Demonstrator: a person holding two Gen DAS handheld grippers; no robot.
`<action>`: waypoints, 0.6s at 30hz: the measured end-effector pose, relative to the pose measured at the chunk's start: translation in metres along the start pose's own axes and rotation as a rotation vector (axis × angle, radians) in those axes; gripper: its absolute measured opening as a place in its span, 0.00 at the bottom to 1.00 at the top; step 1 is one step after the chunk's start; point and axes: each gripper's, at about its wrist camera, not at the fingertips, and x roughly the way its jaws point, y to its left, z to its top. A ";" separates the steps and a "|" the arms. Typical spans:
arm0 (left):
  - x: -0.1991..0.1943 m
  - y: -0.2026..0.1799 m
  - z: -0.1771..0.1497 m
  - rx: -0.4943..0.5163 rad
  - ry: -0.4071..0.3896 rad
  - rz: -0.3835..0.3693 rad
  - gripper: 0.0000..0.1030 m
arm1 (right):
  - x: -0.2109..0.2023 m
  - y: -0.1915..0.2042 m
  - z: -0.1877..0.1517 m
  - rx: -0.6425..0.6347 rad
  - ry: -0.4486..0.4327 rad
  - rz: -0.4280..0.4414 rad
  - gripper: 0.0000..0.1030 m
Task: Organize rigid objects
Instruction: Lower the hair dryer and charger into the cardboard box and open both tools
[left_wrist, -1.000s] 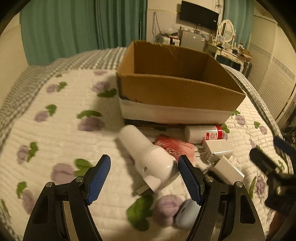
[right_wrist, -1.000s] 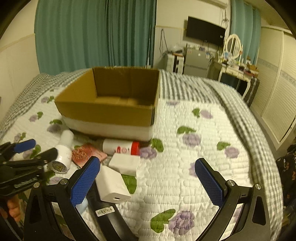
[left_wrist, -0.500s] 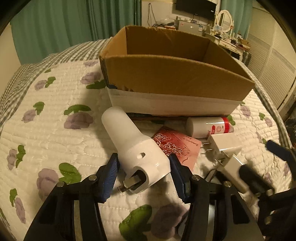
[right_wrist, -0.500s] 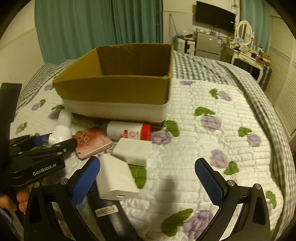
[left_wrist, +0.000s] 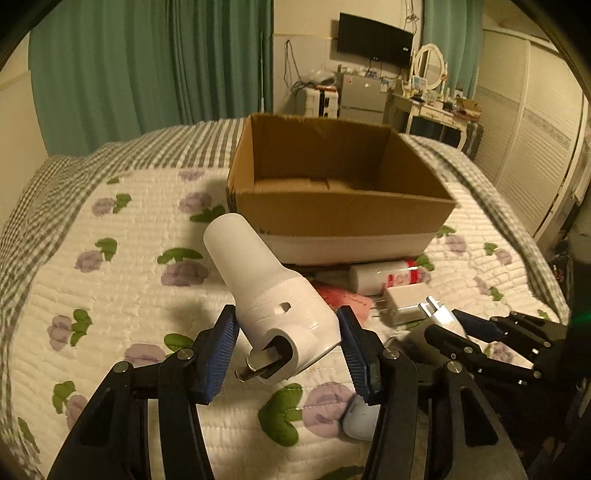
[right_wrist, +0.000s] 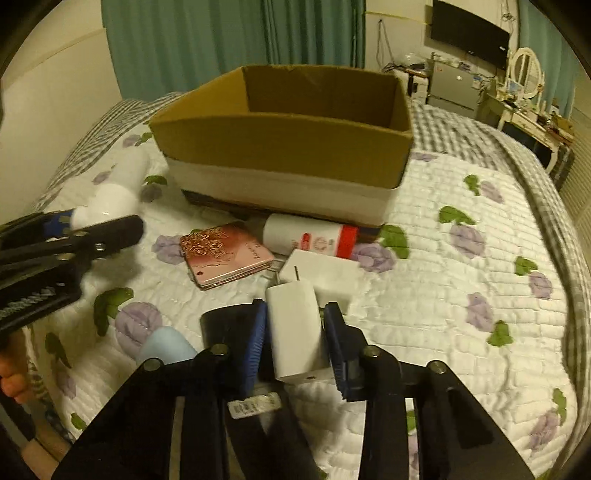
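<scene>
My left gripper (left_wrist: 288, 350) is shut on a white cylindrical device (left_wrist: 269, 291) with a metal plug end, held above the quilt; it also shows at the left of the right wrist view (right_wrist: 114, 195). My right gripper (right_wrist: 295, 343) is shut on a white charger block (right_wrist: 295, 328), prongs pointing away. An open cardboard box (left_wrist: 343, 206) stands behind, also in the right wrist view (right_wrist: 284, 144). On the quilt before it lie a white bottle with a red cap (right_wrist: 310, 240), a pink patterned case (right_wrist: 225, 254) and a second white charger (right_wrist: 325, 277).
A pale blue rounded object (right_wrist: 166, 347) and a black object with a label (right_wrist: 225, 325) lie near my right gripper. The floral quilt (right_wrist: 461, 295) stretches to the right. A dresser, a mirror and a TV stand at the back of the room.
My left gripper closed on the white device and lifted it off the quilt. My right gripper moved left and closed on the white charger block.
</scene>
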 end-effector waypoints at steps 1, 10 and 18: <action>-0.005 -0.002 0.001 -0.001 -0.007 -0.006 0.54 | -0.003 -0.003 -0.001 0.018 -0.006 0.006 0.29; -0.038 -0.017 0.056 0.025 -0.115 -0.068 0.54 | -0.079 -0.016 0.058 0.053 -0.216 0.003 0.27; 0.025 -0.025 0.126 0.085 -0.118 -0.062 0.54 | -0.077 -0.037 0.158 0.017 -0.311 0.024 0.27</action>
